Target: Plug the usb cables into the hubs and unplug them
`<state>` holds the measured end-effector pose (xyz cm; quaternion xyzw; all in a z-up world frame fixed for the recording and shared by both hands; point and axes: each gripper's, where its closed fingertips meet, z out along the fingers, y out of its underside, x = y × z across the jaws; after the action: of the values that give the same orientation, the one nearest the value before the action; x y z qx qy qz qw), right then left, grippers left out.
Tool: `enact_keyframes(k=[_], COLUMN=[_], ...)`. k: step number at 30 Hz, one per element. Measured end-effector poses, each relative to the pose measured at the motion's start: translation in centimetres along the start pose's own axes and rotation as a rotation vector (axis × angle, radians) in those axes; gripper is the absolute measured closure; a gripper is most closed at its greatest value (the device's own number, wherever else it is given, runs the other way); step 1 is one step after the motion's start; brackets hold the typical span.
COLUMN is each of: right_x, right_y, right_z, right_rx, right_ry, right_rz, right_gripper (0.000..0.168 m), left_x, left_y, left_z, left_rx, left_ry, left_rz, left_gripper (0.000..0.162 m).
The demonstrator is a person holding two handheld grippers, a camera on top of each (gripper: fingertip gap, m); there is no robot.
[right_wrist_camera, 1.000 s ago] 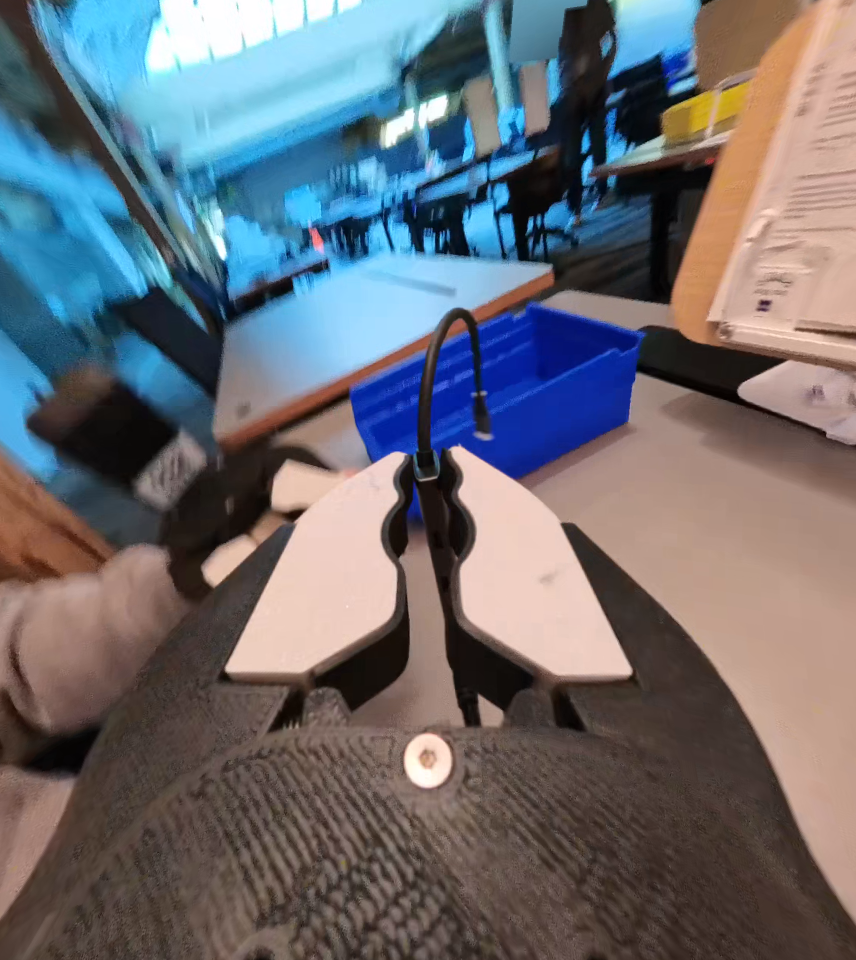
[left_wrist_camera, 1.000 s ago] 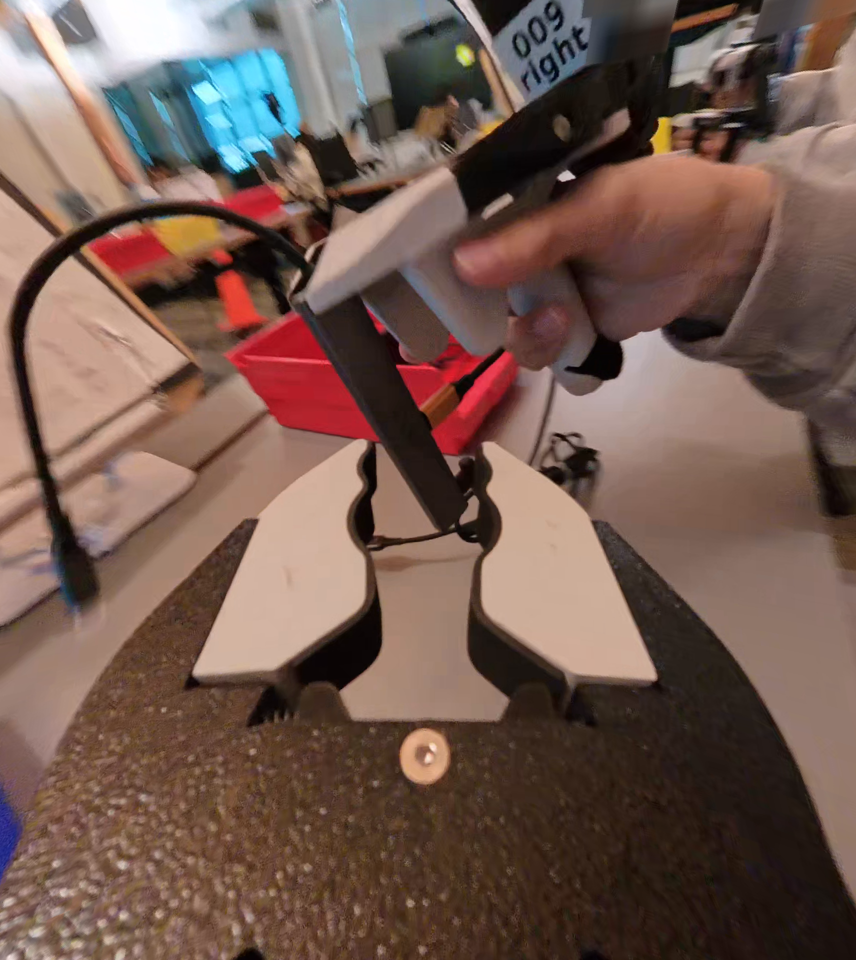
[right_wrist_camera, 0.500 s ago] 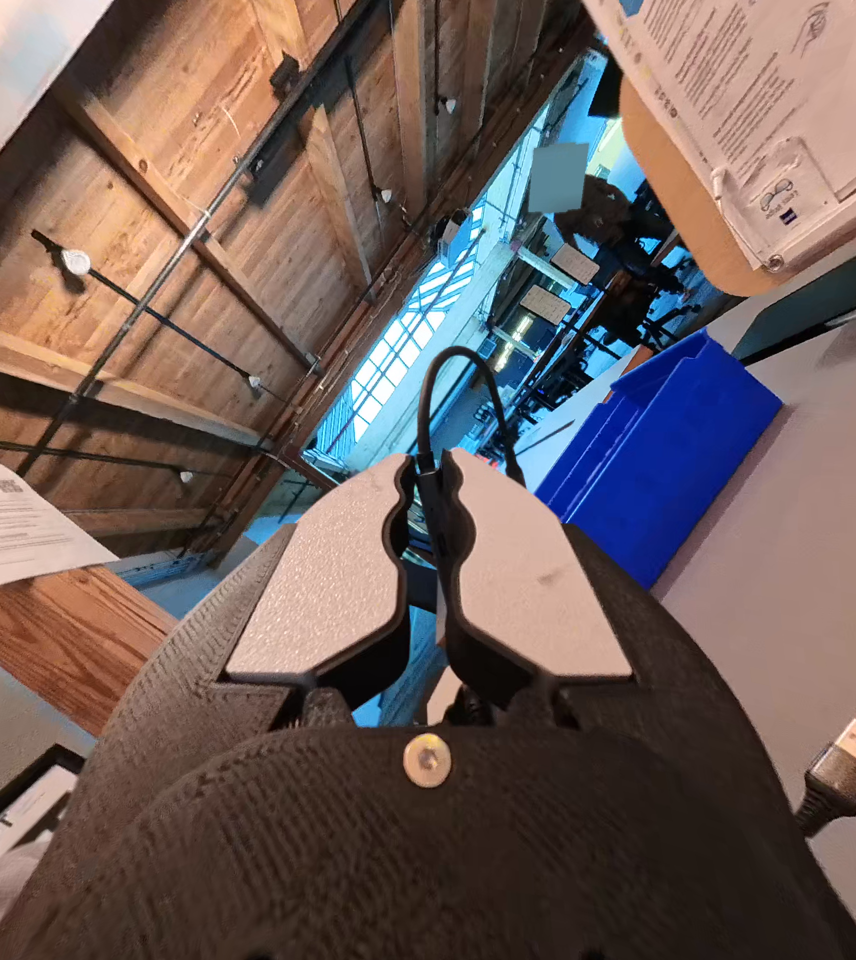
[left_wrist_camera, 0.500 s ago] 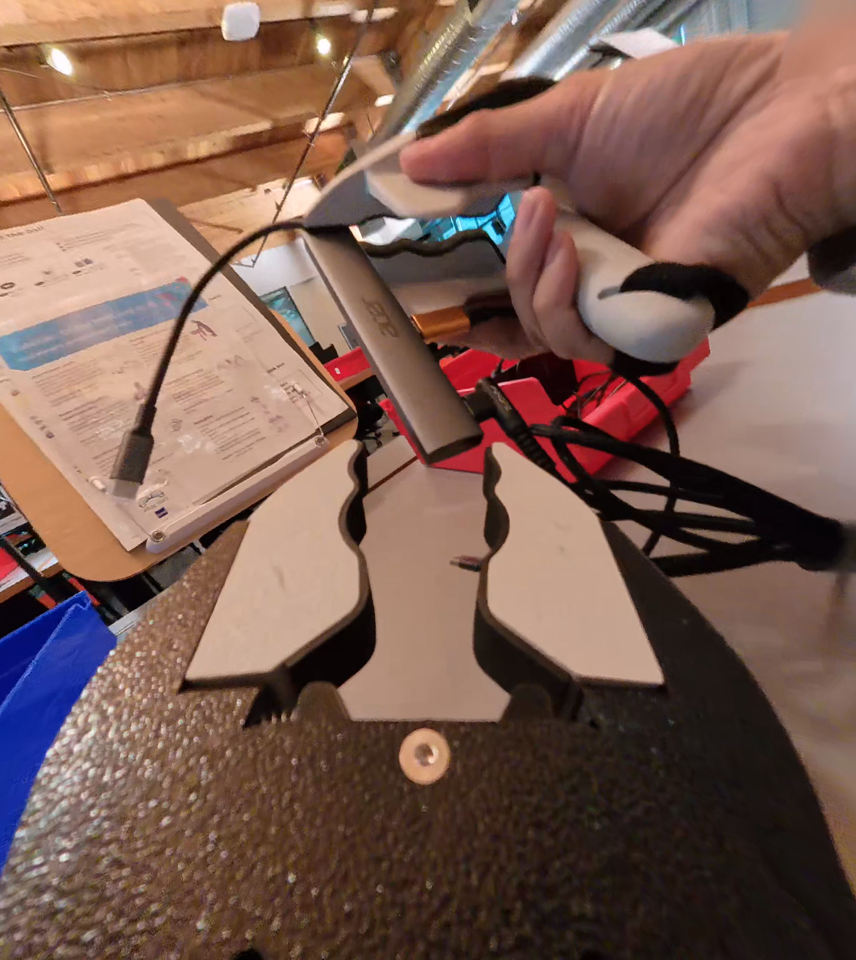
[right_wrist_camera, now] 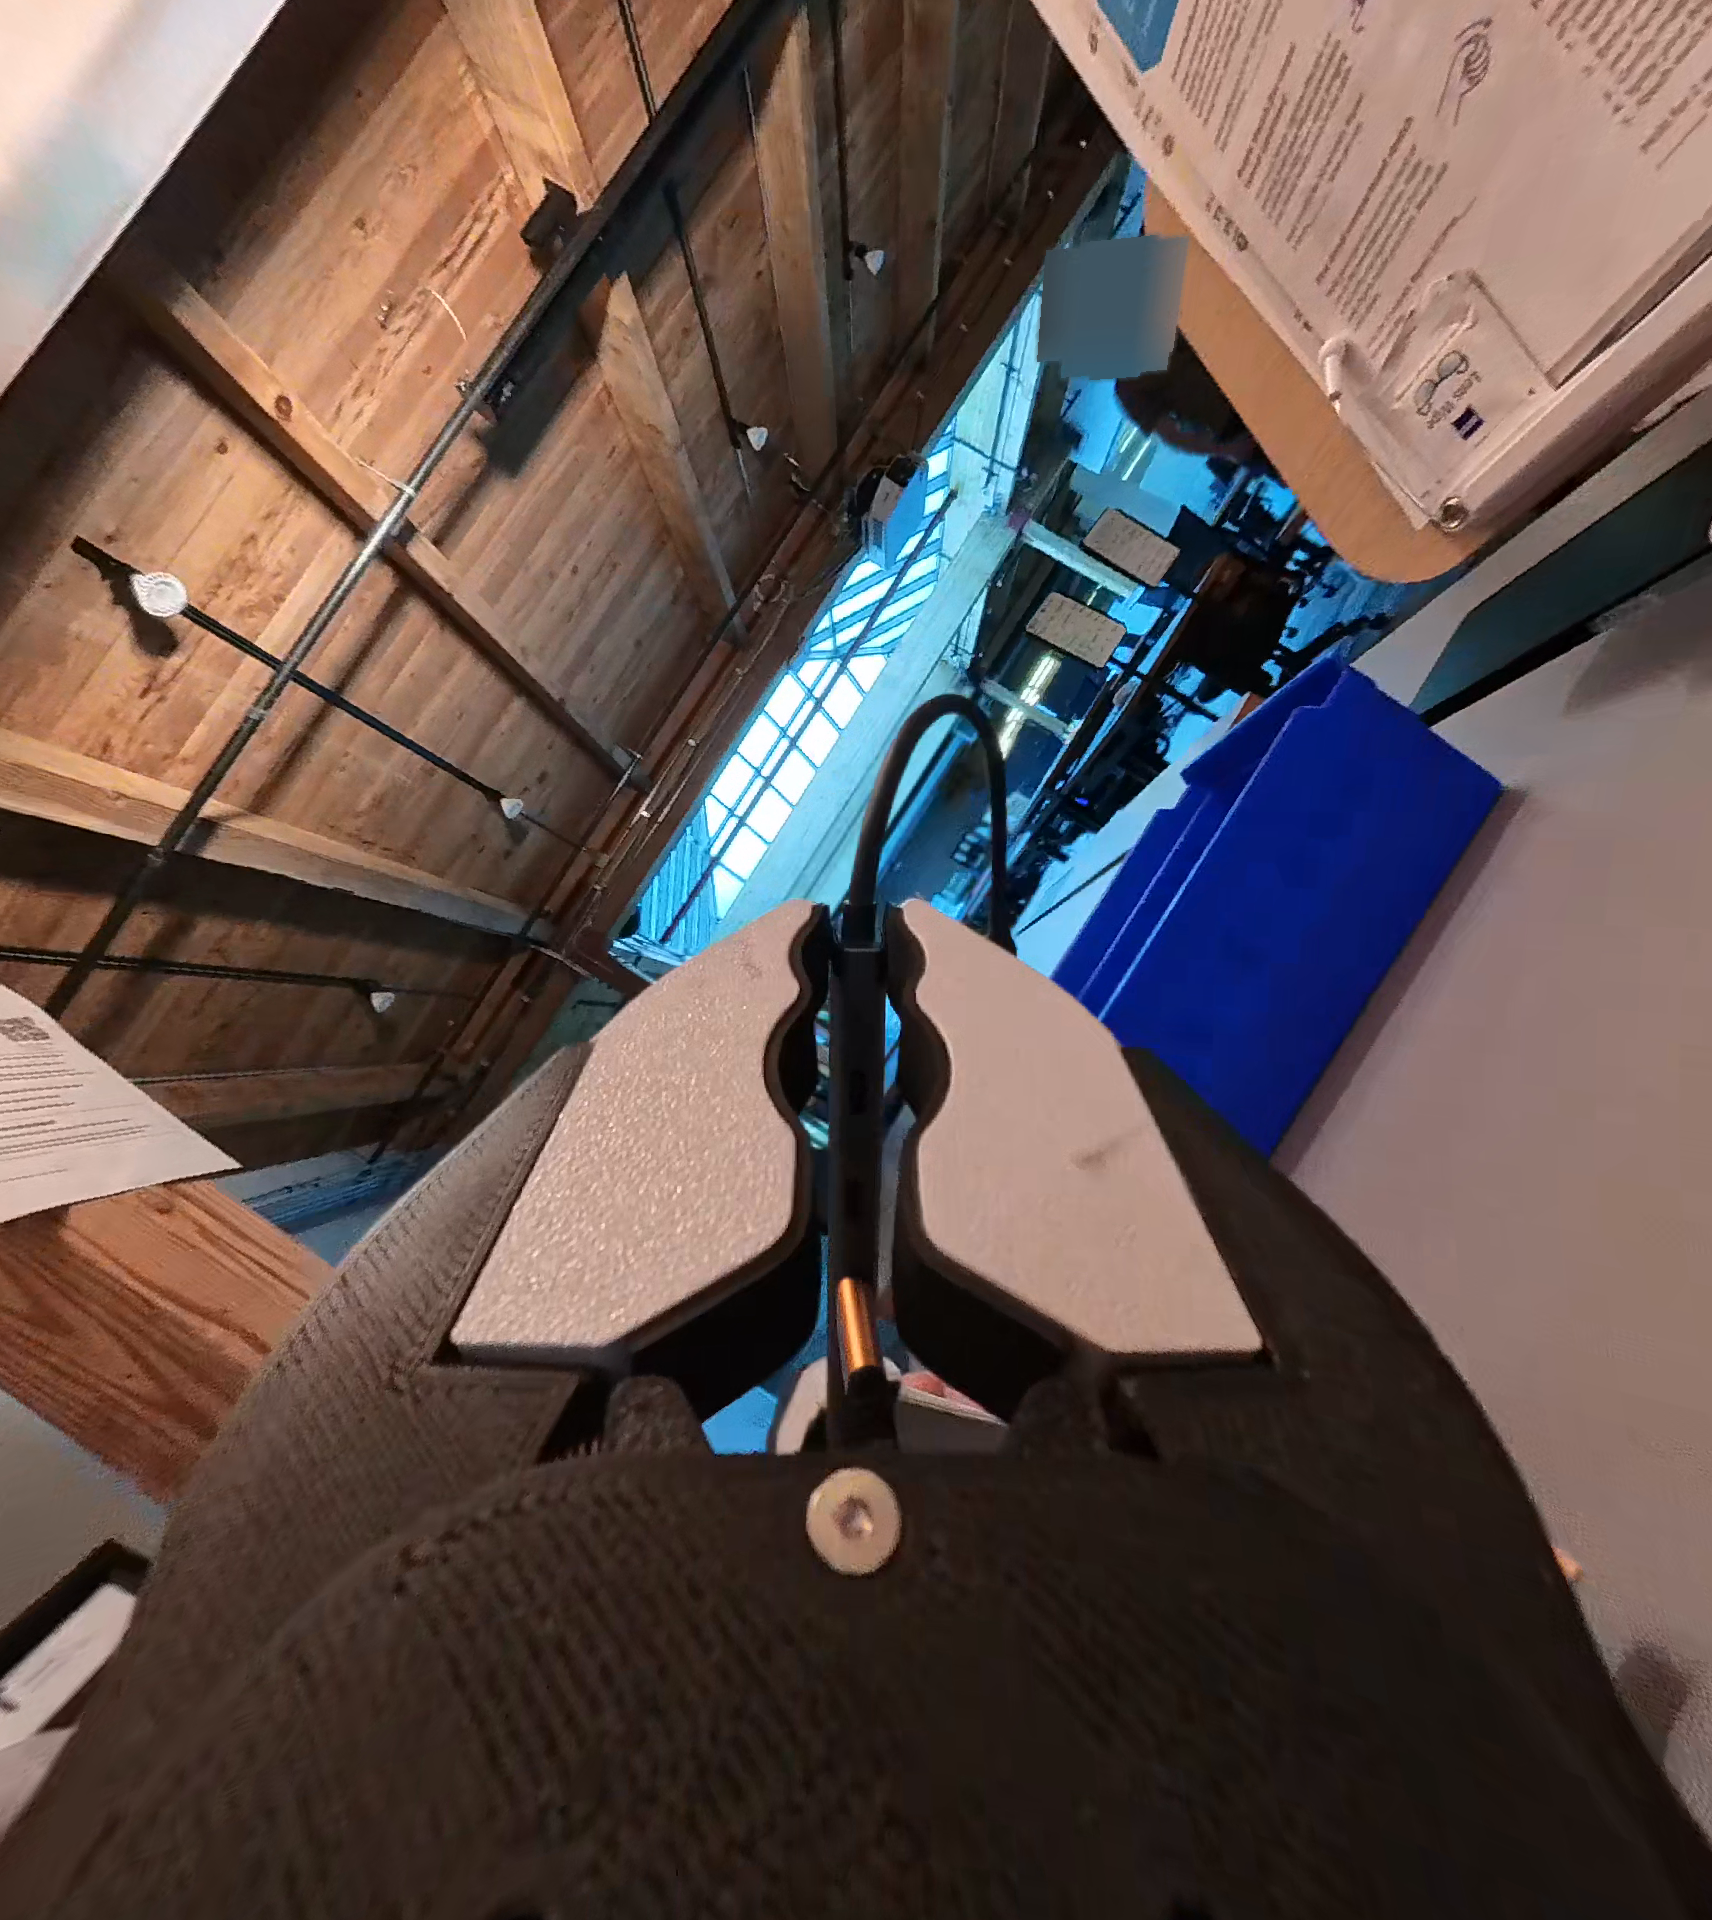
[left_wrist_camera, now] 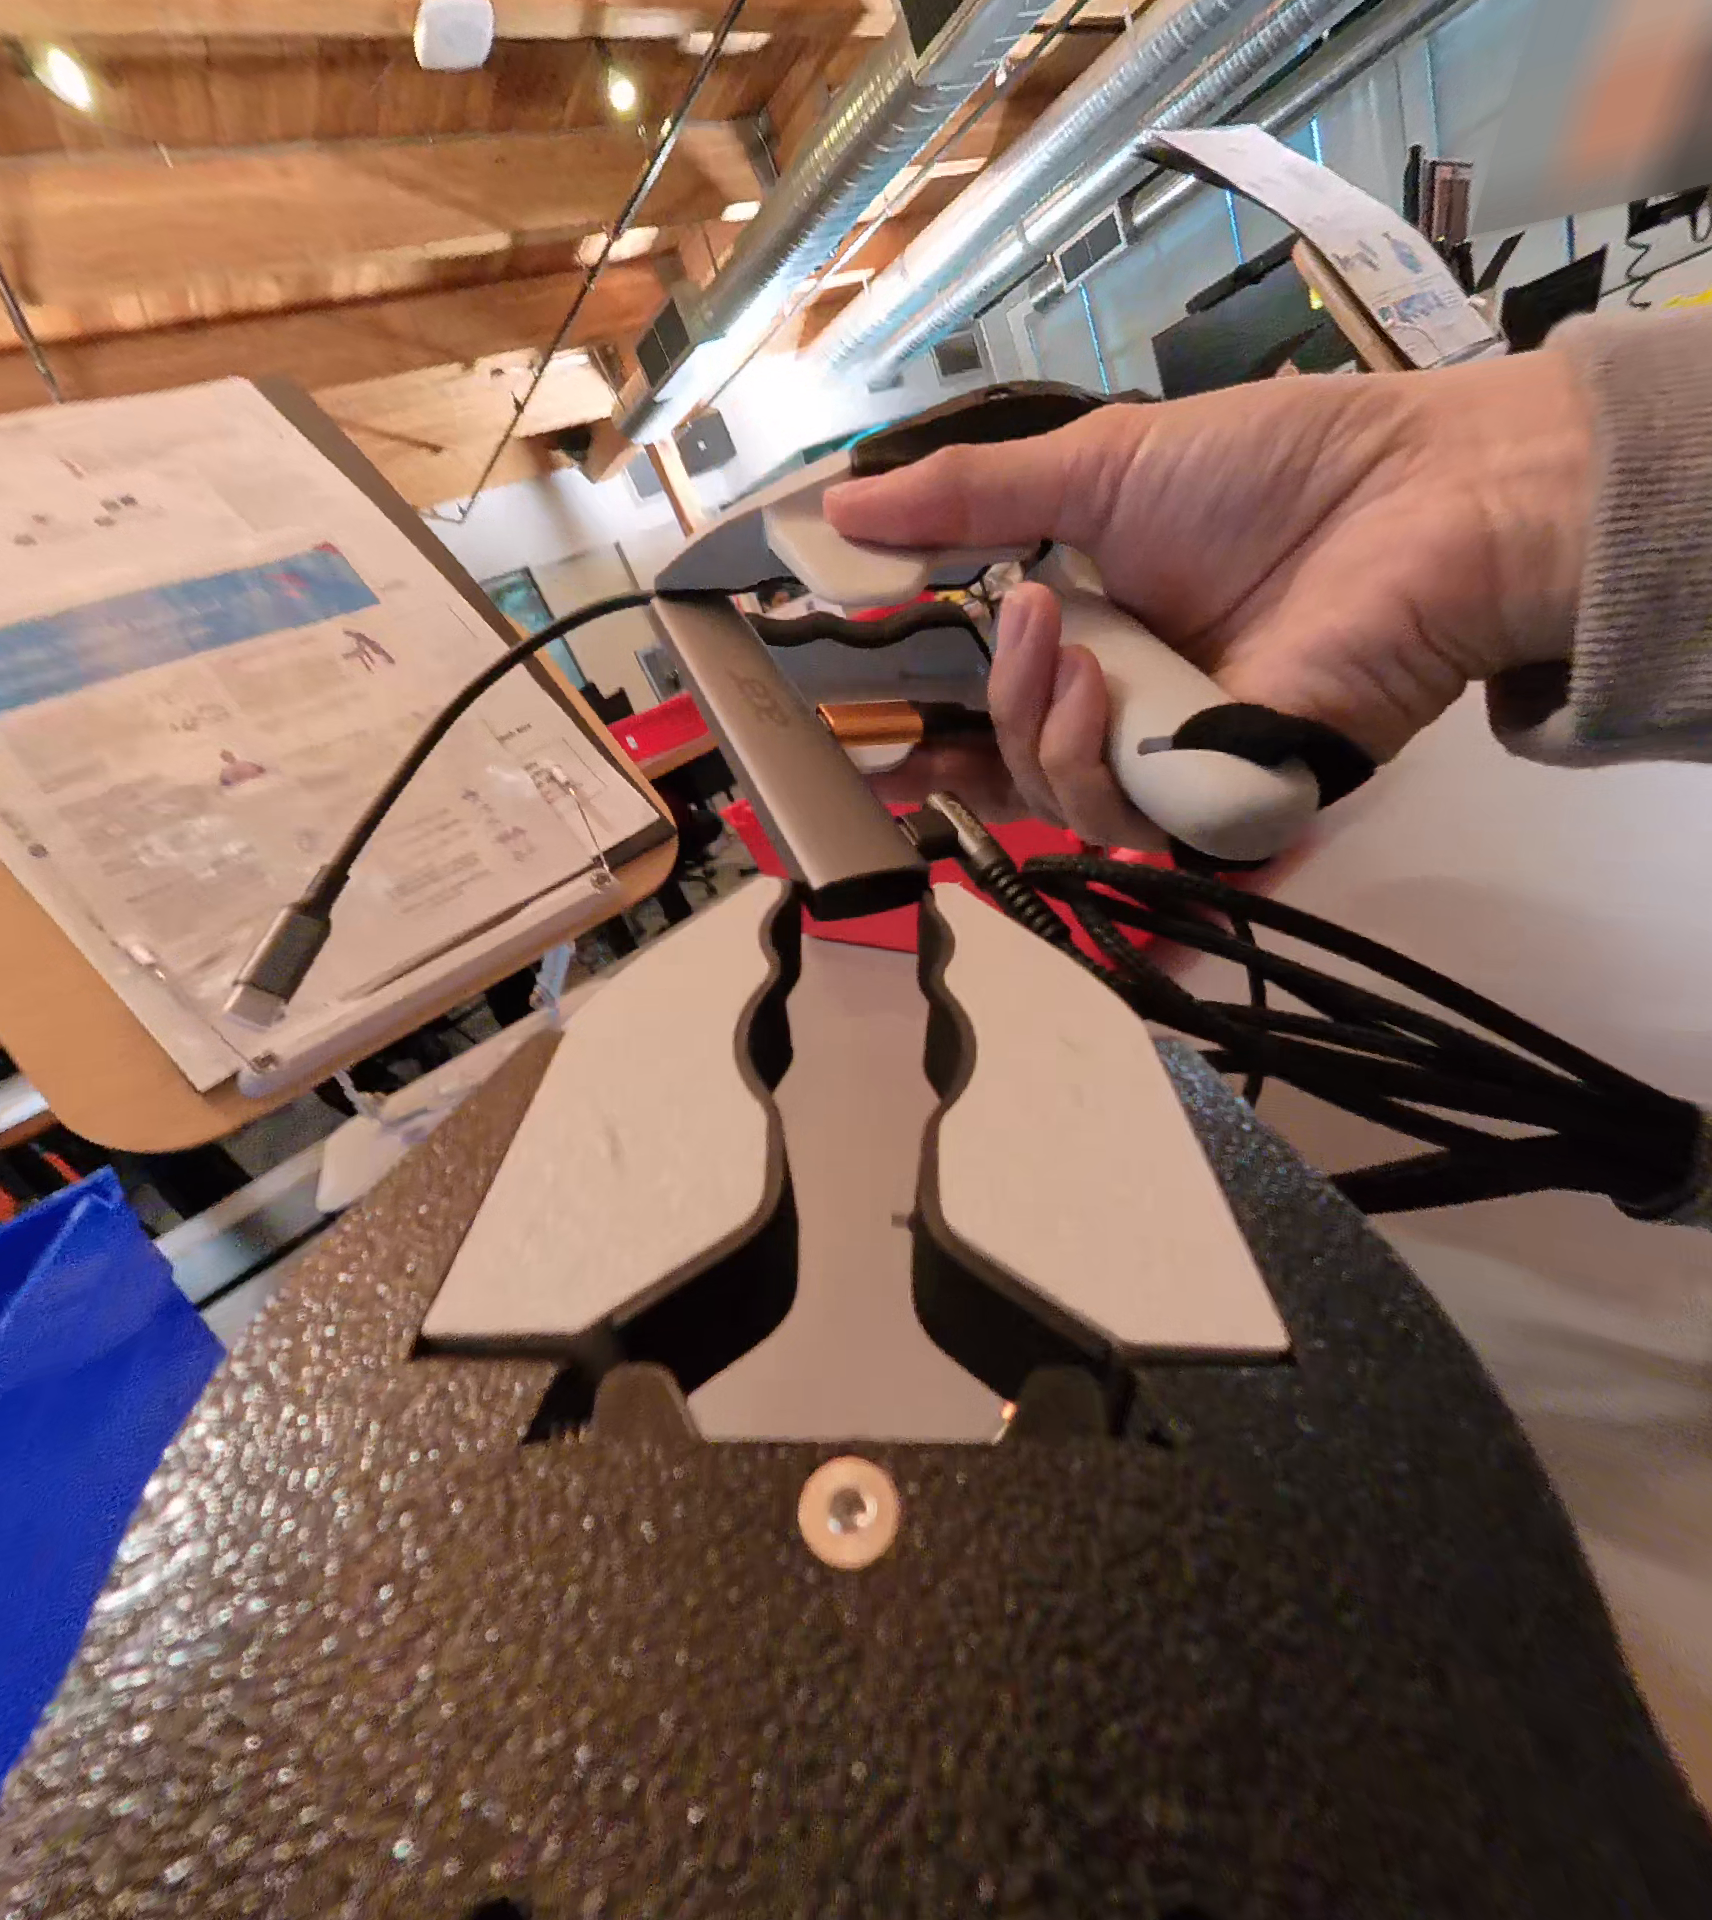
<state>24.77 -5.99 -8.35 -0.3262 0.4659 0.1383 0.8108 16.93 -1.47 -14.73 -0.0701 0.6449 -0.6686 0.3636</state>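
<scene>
A grey bar-shaped usb hub (left_wrist_camera: 779, 748) hangs tilted in the air, gripped at its top end by my right gripper, which a hand (left_wrist_camera: 1247, 561) holds. In the right wrist view my right gripper (right_wrist_camera: 857, 920) is shut on the hub's thin edge (right_wrist_camera: 854, 1049). The hub's own short black cable (left_wrist_camera: 436, 748) loops left and ends in a free plug (left_wrist_camera: 270, 966). A copper-coloured plug (left_wrist_camera: 873, 722) and a black braided plug (left_wrist_camera: 951, 831) sit in the hub's side. My left gripper (left_wrist_camera: 854, 914) is open, and the hub's lower end is at its fingertips.
A bundle of black cables (left_wrist_camera: 1403, 1049) runs right over the white table (left_wrist_camera: 1558, 935). A clipboard with papers (left_wrist_camera: 208, 727) stands at left above a blue bin (left_wrist_camera: 0, 1455). The blue bin (right_wrist_camera: 1278, 914) and the clipboard (right_wrist_camera: 1454, 208) also show in the right wrist view. Left tips to right tips: about 11 centimeters.
Both grippers have tilted upward and the hub has been lifted off the table. My left gripper has come closer to the hub's lower end. The right gripper stays shut on the hub.
</scene>
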Motion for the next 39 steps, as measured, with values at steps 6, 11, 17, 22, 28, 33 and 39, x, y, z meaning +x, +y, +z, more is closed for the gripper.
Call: enact_keyframes(k=[6,11,17,22,28,33,39], right_x=[0.7,1.6,2.1,2.5,2.7,1.2,0.5], right_y=[0.4,0.7,0.9,1.0,1.5,2.9,7.3], right_z=[-0.1,-0.4,-0.3,-0.1,-0.1,-0.8,-3.3], right_rx=[0.025,0.064,0.064,0.048,-0.022,-0.142,-0.361], right_ry=[0.006,-0.012,-0.011,0.002,0.009,-0.029,0.234], right_rz=[0.038,0.136,0.142,0.108,0.051,-0.016,-0.515], right_gripper=[0.158,0.159,0.159,0.158,0.150,0.122,0.129], left_x=[0.0,-0.2,-0.2,-0.5,-1.4,-3.1,-3.8], left_y=[0.0,-0.3,-0.2,0.1,0.4,1.1,2.1], left_z=[-0.4,-0.9,-1.1,-1.2,-1.4,-1.7,-2.1], left_rx=[0.026,0.063,0.066,0.026,-0.030,-0.068,-0.089], left_ry=[0.013,-0.042,-0.013,-0.007,-0.028,-0.084,-0.096], left_rz=[0.006,0.093,0.111,0.066,-0.002,0.005,-0.036], left_gripper=[0.140,0.134,0.134,0.139,0.140,0.140,0.141])
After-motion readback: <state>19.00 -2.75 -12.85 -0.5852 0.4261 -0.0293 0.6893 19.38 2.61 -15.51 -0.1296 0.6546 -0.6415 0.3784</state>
